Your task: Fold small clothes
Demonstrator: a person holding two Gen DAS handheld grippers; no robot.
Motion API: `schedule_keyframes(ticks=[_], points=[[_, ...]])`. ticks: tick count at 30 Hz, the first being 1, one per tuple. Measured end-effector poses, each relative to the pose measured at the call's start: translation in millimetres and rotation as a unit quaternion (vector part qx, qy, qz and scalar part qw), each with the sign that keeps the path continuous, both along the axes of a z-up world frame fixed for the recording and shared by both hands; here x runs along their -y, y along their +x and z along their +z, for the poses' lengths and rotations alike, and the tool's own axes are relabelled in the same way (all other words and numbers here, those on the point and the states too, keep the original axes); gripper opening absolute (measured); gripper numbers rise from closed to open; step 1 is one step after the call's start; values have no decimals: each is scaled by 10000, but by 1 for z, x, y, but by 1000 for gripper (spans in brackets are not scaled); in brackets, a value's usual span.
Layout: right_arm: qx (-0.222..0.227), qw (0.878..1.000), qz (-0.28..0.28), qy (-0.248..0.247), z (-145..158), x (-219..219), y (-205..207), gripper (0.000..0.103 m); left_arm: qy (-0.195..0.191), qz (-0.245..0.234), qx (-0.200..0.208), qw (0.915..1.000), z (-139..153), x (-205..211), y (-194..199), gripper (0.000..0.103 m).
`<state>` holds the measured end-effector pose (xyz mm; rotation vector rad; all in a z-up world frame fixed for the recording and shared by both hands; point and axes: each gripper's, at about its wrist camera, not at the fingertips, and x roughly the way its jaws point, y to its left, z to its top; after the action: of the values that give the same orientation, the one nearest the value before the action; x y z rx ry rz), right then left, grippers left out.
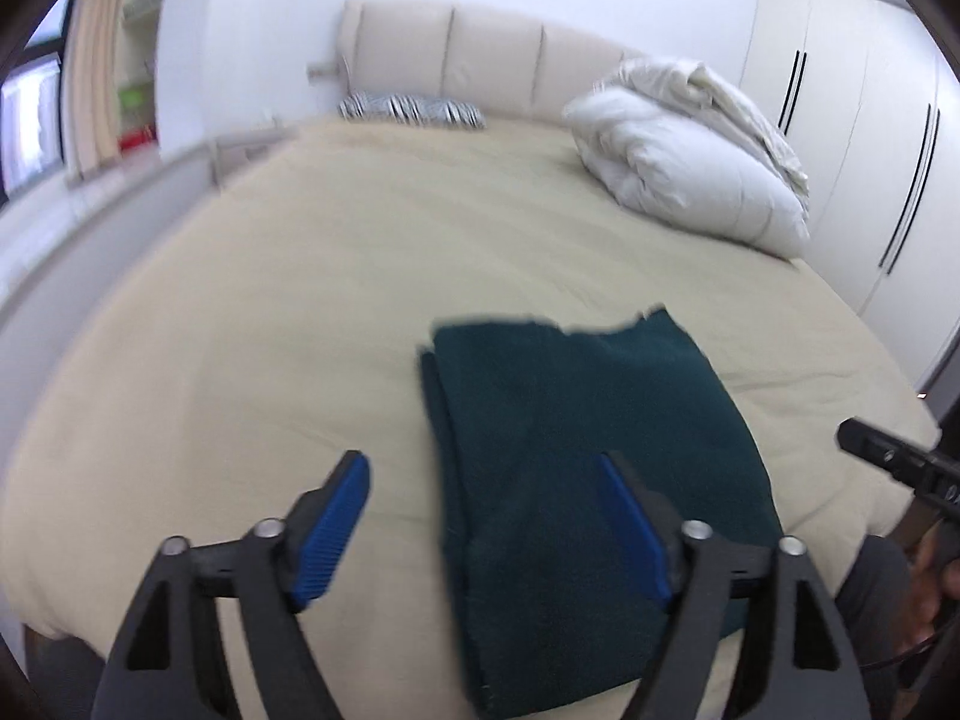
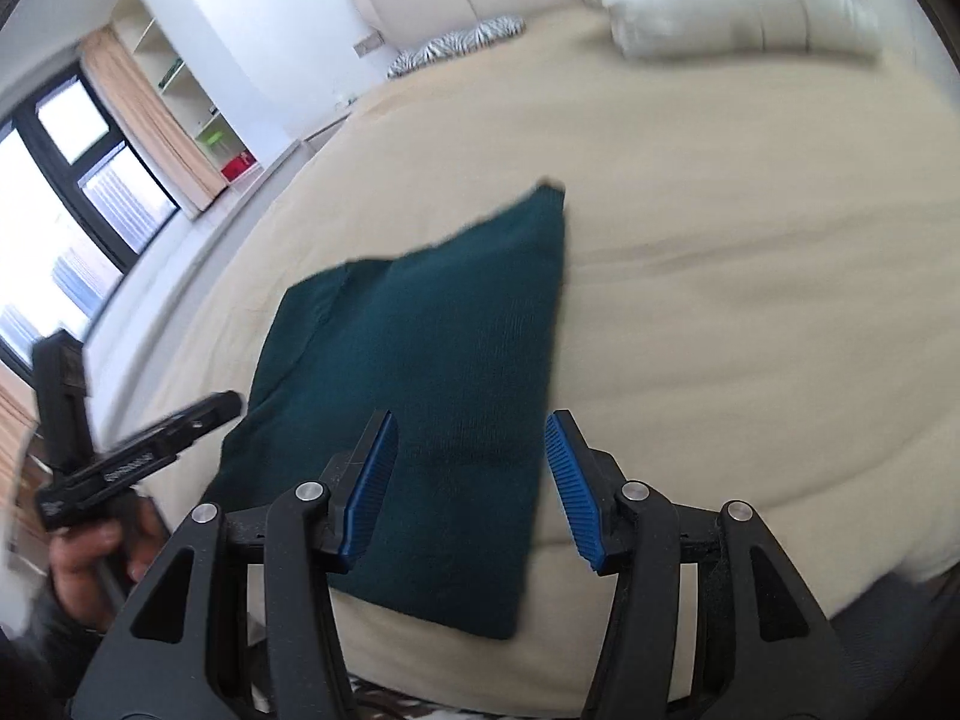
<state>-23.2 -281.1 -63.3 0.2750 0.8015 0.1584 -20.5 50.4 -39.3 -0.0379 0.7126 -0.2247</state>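
Observation:
A dark green knitted garment (image 1: pixel 570 450) lies folded into a long rectangle on the beige bed (image 1: pixel 300 276); it also shows in the right wrist view (image 2: pixel 432 372). My left gripper (image 1: pixel 483 468) is open and empty, held above the garment's near left edge. My right gripper (image 2: pixel 471 426) is open and empty, held above the garment's near right part. The right gripper also shows at the right edge of the left wrist view (image 1: pixel 888 462). The left gripper shows at the left of the right wrist view (image 2: pixel 138 450), held by a hand.
A white bundled duvet (image 1: pixel 690 162) lies at the far right of the bed. A zebra-patterned pillow (image 1: pixel 414 111) sits against the padded headboard (image 1: pixel 480 60). White wardrobes (image 1: pixel 870 138) stand at the right. A window and shelves (image 2: pixel 90 168) are at the left.

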Motion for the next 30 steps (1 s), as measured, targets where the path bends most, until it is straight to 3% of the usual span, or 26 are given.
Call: schedule_keyframes(ticks=[1, 2, 4, 7, 10, 14, 18, 20, 23, 27, 30], points=[[206, 9996, -24, -208, 12, -6, -5, 54, 131, 92, 285, 9995, 11, -1, -9, 96], [408, 9985, -50, -369, 23, -10, -10, 65, 232, 162, 549, 9981, 20, -1, -18, 103], [981, 9928, -162, -671, 48, -21, -21, 81, 347, 239, 1110, 9929, 40, -2, -38, 103], [1777, 9792, -452, -867, 80, -28, -43, 101, 522, 502, 1463, 9866, 61, 1, -55, 103], [2267, 9649, -905, -967, 108, -32, -56, 103, 602, 734, 1776, 9795, 86, 1, -68, 103], [2375, 9625, -1123, -674, 134, -22, -67, 103, 512, 943, 2020, 9735, 116, -7, -78, 103], [2213, 9677, -1123, -439, 149, -10, -75, 103, 638, 1041, 1643, 9788, 123, -8, -66, 103], [1796, 9772, -1058, -415, 150, -6, -73, 103, 644, 971, 1347, 9840, 116, -6, -60, 103], [1415, 9840, -998, -426, 141, -7, -66, 103, 706, 914, 700, 9908, 93, 1, -43, 103], [1221, 9844, -1049, -714, 131, -13, -66, 103, 251, 732, -431, 9961, 53, 5, -23, 103], [879, 9871, -927, -969, 115, -25, -57, 103, 517, 804, -688, 9930, 35, 12, -23, 103]])
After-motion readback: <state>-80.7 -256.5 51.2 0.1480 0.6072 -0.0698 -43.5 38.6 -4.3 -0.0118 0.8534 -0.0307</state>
